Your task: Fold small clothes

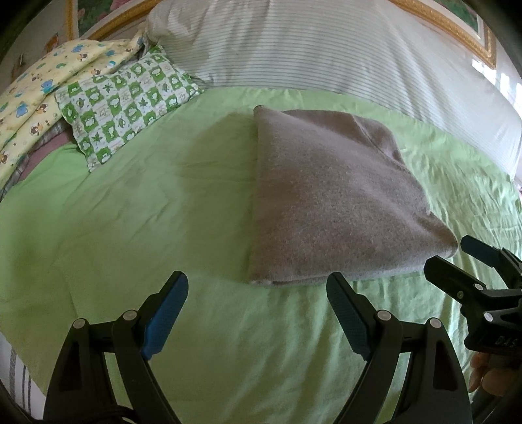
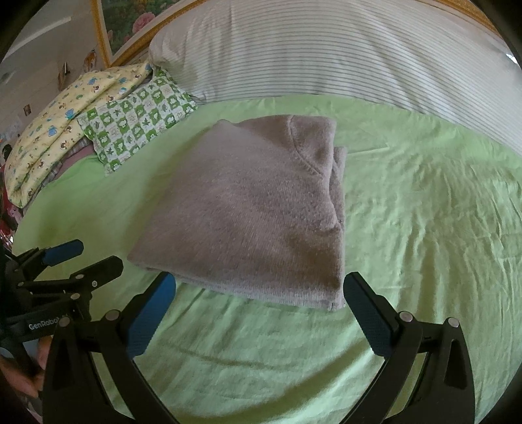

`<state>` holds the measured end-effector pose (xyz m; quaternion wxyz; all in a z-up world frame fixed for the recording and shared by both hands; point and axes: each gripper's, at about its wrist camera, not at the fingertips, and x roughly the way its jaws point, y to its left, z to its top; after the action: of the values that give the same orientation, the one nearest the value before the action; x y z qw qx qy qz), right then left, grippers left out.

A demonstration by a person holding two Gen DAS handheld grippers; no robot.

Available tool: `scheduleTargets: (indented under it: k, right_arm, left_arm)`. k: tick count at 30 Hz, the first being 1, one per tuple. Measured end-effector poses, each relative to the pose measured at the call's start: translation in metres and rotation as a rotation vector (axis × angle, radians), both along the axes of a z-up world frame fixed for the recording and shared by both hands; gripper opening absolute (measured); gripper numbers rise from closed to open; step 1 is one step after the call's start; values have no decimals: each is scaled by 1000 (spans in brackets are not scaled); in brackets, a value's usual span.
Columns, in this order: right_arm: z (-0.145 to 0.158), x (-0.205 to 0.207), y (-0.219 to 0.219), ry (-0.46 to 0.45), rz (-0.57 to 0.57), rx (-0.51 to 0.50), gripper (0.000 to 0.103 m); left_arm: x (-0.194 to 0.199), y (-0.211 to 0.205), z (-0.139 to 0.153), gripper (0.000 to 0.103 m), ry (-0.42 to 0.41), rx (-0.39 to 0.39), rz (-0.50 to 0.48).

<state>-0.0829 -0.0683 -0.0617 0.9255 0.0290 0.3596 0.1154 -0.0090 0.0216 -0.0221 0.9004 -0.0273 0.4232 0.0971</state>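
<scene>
A grey knit garment (image 1: 329, 199) lies folded into a thick rectangle on the green sheet (image 1: 137, 208); it also shows in the right wrist view (image 2: 254, 208). My left gripper (image 1: 257, 283) is open and empty, just short of the garment's near left corner. My right gripper (image 2: 259, 287) is open and empty, its jaws either side of the garment's near edge without touching it. Each gripper shows in the other's view: the right one (image 1: 447, 257) at the right edge, the left one (image 2: 91, 257) at the left edge.
A green-and-white patterned pillow (image 1: 127, 101) and a yellow cartoon-print cloth (image 1: 55, 81) lie at the far left. A large striped white pillow (image 1: 326, 49) spans the back, below a gold picture frame (image 1: 456, 29). The green sheet (image 2: 424, 212) is wrinkled on the right.
</scene>
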Motion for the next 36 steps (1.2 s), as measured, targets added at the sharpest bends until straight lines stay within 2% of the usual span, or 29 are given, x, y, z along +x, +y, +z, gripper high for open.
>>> scheduleTargets:
  k: [36]
  right_arm:
    - [1,5,-6,1,3,11,102]
  left_arm:
    - [8,-3,0,87,13,2,-7]
